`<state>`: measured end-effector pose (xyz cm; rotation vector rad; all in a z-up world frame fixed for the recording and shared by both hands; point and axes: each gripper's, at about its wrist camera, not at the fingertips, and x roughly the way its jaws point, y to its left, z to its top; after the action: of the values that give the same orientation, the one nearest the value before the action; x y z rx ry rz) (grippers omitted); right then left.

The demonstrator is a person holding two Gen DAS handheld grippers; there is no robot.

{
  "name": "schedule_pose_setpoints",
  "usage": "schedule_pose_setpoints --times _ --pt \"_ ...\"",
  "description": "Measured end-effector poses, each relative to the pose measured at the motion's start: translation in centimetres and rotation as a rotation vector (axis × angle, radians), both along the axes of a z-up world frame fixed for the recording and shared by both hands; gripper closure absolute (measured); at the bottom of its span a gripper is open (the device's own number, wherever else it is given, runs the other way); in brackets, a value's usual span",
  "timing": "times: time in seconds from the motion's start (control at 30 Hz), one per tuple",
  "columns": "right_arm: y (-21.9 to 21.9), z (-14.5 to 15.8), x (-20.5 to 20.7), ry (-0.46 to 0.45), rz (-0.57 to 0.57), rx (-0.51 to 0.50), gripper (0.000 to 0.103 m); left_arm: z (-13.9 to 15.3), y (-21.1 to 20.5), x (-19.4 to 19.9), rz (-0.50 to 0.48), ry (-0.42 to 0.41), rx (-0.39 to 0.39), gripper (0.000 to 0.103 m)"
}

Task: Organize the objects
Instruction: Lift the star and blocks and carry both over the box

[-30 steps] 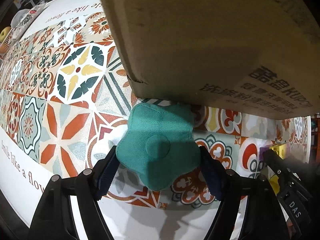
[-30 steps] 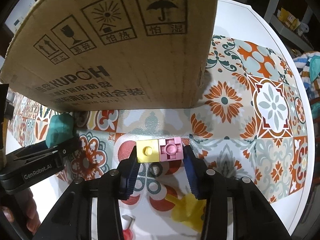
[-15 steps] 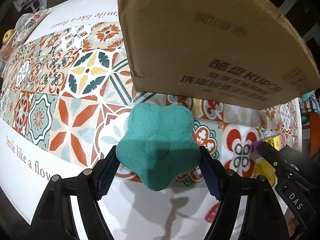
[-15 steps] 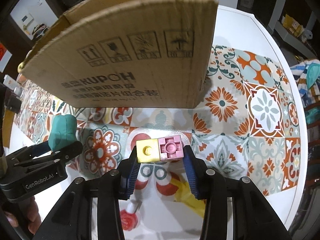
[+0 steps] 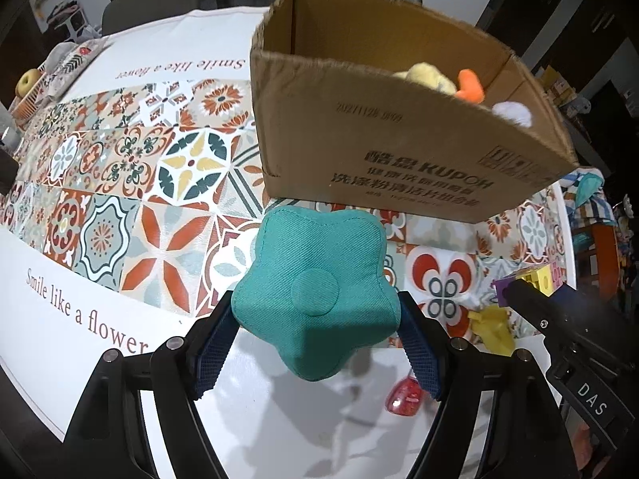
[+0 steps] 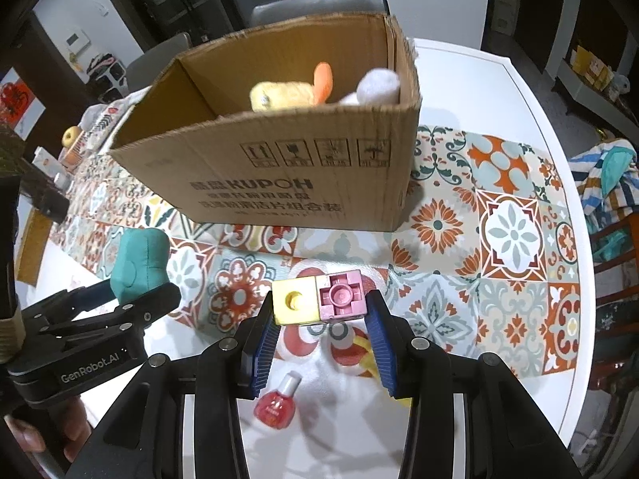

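Note:
My left gripper (image 5: 317, 335) is shut on a teal star-shaped cushion (image 5: 315, 291) and holds it above the table, in front of the open cardboard box (image 5: 399, 159). The cushion also shows in the right wrist view (image 6: 137, 263). My right gripper (image 6: 319, 323) is shut on a joined yellow and pink toy block (image 6: 319, 297), held above the table before the box (image 6: 299, 183). The box holds a yellow plush toy (image 6: 283, 95) with an orange part (image 6: 323, 78) and a white plush (image 6: 377, 84).
A red nail polish bottle (image 6: 277, 403) and a yellow toy (image 5: 493, 329) lie on the white table edge below the grippers. A patterned tile cloth (image 5: 120, 183) covers the table. An apple (image 5: 28, 80) sits far left. Chairs stand behind the table.
Both grippers have risen and drawn back with their objects. The box's open top and the toys inside have come into view.

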<state>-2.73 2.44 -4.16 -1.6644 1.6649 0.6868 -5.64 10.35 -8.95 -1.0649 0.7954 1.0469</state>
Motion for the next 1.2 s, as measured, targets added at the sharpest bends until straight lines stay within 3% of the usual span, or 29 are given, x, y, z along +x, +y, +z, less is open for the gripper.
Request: schedule_pose_setpoints --times 0.77,1.2 --pt "5.2 4.6 -1.1 -0.053 -0.119 0.093 0.060 8.4 -2.9 -1.3 0.027 -0.049 0.173 0.026" --pt "8.1 5.2 -1.5 -0.073 -0.128 0.124 0.060 11.6 -2.4 -1.5 0.027 -0.061 0.248 0.026"
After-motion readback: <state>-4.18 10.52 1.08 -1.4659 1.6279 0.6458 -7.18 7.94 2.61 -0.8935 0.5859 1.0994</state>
